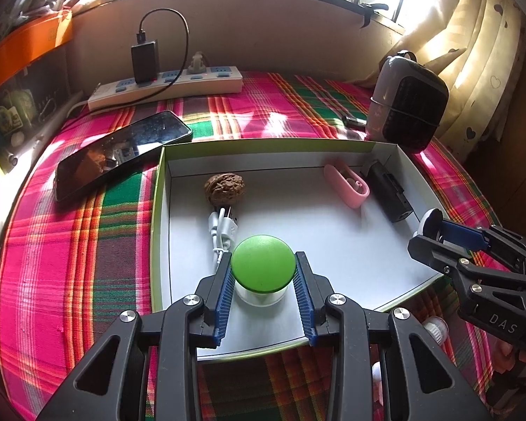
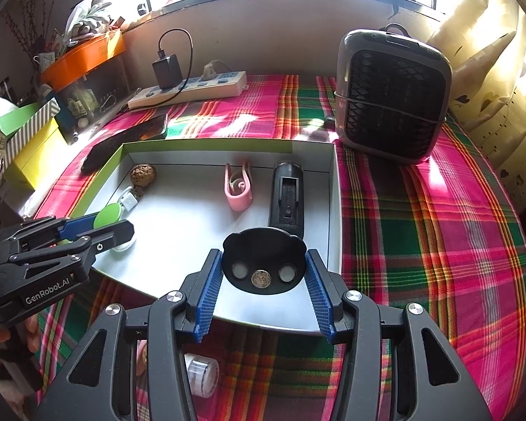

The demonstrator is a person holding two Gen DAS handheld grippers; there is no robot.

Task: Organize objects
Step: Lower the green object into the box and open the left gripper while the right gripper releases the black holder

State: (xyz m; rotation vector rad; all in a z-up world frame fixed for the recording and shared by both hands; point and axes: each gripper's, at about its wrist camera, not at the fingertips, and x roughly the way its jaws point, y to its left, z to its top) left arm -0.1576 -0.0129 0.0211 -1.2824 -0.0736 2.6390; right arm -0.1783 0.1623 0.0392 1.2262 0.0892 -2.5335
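Status: task partly complete. The shallow white cardboard tray with a green outer rim [image 1: 159,189] lies on the table, which is covered by a pink, green and red plaid cloth [image 1: 70,245].

Items already inside the tray:
- a brown wrinkled walnut [image 1: 224,189], near the far left corner;
- a white coiled cable with plug [image 1: 222,231], just in front of the walnut;
- a pink soft plastic clip-shaped holder [image 1: 347,189], toward the far right;
- a black cylindrical device [image 1: 389,193], along the right wall.

Items in hand:
- The left gripper [image 1: 264,280] has its jaws clamped on a small clear jar with a domed green lid [image 1: 263,266]. The jar is over the near left part of the tray floor; whether it rests on the floor cannot be told.
- The right gripper [image 2: 263,273] has its jaws clamped on a black bear-head-shaped plastic piece with two pale round insets and a bronze disc [image 2: 263,263], held over the near right part of the tray beside the black device.

Items remaining outside the tray:
- a black smartphone [image 1: 122,154], touching the tray's far left corner;
- a small white ribbed roll or cap [image 2: 203,372], on the cloth below the near edge.

Judgement: both held items appear ready for release. The phone and the white roll would be left, if they belong to the set. The grey desktop fan [image 2: 392,94] and the white power strip [image 1: 164,87] look like fixtures.
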